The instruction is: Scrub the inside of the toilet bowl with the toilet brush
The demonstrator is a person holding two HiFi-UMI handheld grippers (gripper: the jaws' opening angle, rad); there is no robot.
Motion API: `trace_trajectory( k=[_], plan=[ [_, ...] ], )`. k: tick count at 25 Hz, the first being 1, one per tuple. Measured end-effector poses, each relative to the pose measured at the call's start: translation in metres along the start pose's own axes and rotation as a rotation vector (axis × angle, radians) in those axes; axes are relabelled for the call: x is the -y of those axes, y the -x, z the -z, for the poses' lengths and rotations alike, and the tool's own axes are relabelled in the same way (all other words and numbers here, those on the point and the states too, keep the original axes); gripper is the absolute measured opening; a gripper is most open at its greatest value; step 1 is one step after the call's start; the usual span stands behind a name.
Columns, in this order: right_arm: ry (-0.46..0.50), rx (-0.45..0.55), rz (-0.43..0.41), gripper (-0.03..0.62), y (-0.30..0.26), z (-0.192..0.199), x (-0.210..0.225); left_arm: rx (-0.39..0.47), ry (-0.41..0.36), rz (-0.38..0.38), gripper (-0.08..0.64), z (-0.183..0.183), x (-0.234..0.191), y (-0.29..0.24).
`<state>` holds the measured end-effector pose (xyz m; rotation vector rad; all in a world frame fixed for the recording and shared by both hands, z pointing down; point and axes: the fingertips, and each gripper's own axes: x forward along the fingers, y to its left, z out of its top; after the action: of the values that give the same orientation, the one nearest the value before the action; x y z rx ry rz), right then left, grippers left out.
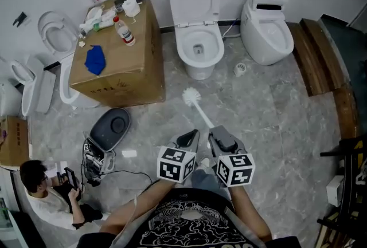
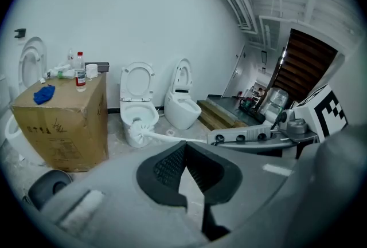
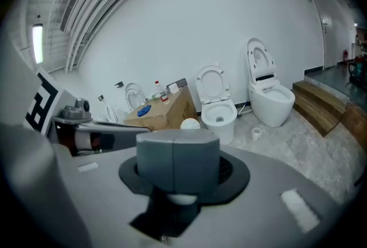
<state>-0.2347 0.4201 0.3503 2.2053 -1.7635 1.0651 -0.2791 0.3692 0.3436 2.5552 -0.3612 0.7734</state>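
Toilet brush (image 1: 200, 110) in right tongs (image 1: 221, 138), head toward toilet (image 1: 218, 50)

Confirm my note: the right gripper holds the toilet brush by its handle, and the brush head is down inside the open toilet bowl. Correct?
Not quite. The right gripper does hold the toilet brush by its handle, but the brush head is not inside the toilet bowl. The head view shows it in the air over the floor, short of the bowl.

White toilet brush (image 1: 194, 99) pointing toward open toilet bowl (image 1: 199, 49)
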Motion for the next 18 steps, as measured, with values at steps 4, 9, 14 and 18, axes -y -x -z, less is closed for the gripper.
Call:
trace_trajectory(
  k=[4,9,14,18],
  plan=[
    [-0.009,0.006,-0.008,0.153,-0.006,-0.016,0.028,-0.009,-0.024,-0.025,-0.008,-0.017,0.003,-0.023],
    [-0.02,0.016,-0.008,0.153,-0.017,-0.031,0.045,-0.007,-0.044,-0.02,-0.006,-0.038,0.003,-0.048],
    [-0.033,0.006,0.01,0.153,-0.034,-0.044,0.061,-0.014,-0.045,0.007,-0.006,-0.053,-0.003,-0.075],
    [-0.034,-0.012,0.036,0.153,-0.059,-0.06,0.075,-0.022,-0.024,0.033,-0.006,-0.071,-0.021,-0.104]
  ],
)
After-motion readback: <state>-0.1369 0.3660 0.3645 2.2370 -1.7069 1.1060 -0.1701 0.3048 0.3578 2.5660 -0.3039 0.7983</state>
